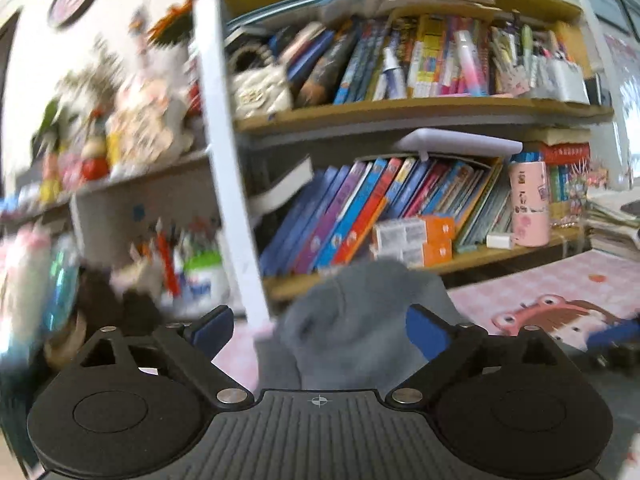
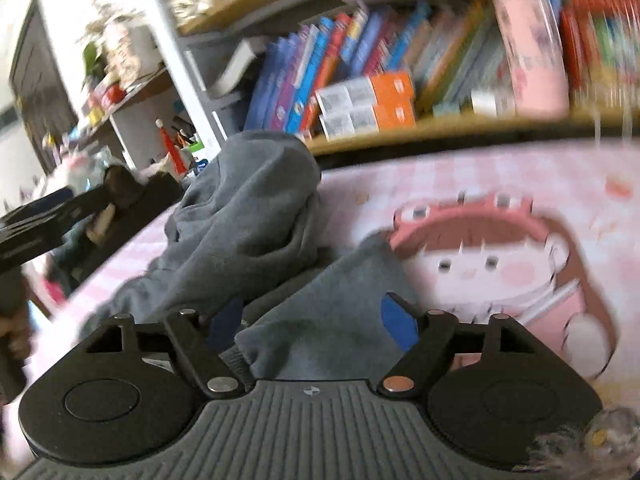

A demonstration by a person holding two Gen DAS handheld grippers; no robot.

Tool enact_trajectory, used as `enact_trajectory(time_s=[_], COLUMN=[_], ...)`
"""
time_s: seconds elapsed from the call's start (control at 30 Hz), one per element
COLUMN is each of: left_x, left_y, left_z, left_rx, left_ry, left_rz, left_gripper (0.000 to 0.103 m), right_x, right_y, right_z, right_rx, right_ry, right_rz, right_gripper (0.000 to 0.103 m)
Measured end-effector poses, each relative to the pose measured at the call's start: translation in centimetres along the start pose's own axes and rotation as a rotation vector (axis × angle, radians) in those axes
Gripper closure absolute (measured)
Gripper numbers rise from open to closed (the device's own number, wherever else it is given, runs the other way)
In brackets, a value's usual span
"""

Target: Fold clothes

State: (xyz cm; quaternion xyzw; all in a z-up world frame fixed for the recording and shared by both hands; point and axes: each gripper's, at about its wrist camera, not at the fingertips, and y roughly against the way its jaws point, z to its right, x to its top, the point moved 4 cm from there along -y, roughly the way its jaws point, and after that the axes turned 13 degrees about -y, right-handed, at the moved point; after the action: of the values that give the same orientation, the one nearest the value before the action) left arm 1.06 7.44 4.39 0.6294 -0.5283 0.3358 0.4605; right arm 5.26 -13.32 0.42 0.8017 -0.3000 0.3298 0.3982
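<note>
Grey garment (image 2: 256, 216) bunched between right tool (image 2: 316, 324) fingers (spread wide).

Grey garment (image 2: 256, 224), crumpled, bunched upward, on pink cartoon mat (image 2: 500, 184)

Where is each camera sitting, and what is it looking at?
Left wrist camera: sits on the left gripper, facing the bookshelf over the grey garment; its own blue-padded fingers show, spread wide.
Right wrist camera: sits on the right gripper, looking across the grey garment on the pink cartoon mat; its fingers and the other gripper's black body at far left show.
Both see: garment, mat, bookshelf, orange boxes.
</note>
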Motion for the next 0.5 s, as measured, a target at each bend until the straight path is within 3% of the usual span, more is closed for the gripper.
enact_trajectory(time_s=[0.07,0.2,0.3,0.5], left_x=[-1.5,-3.5,-4.4,-6.6], left_y=[1.4,3.8,5.0,4.9], left_z=[-0.5,-1.7,-2.5,-3.0], left_rx=[-0.012,-0.008,0.089,0.129], left_ry=[0.058,0.088,0.043,0.073], left_rz=[-0.038,-0.105,-0.166,-0.29], left_gripper=[0.006,0.005,0.0,0.0], right_x=[0.0,0.1,0.5,1.1], right_y=[0.9,1.9,1.3,0.6], right_z=[-1.0,-1.9,-1.9,-1.0], right_rx=[0.059,0.177,0.166,0.188], right_ry=[0.046,0.079,0.125,0.256], right_rz=[0.04,0.094,0.064,0.023], right_gripper=[0.001,0.0,0.0,0.0])
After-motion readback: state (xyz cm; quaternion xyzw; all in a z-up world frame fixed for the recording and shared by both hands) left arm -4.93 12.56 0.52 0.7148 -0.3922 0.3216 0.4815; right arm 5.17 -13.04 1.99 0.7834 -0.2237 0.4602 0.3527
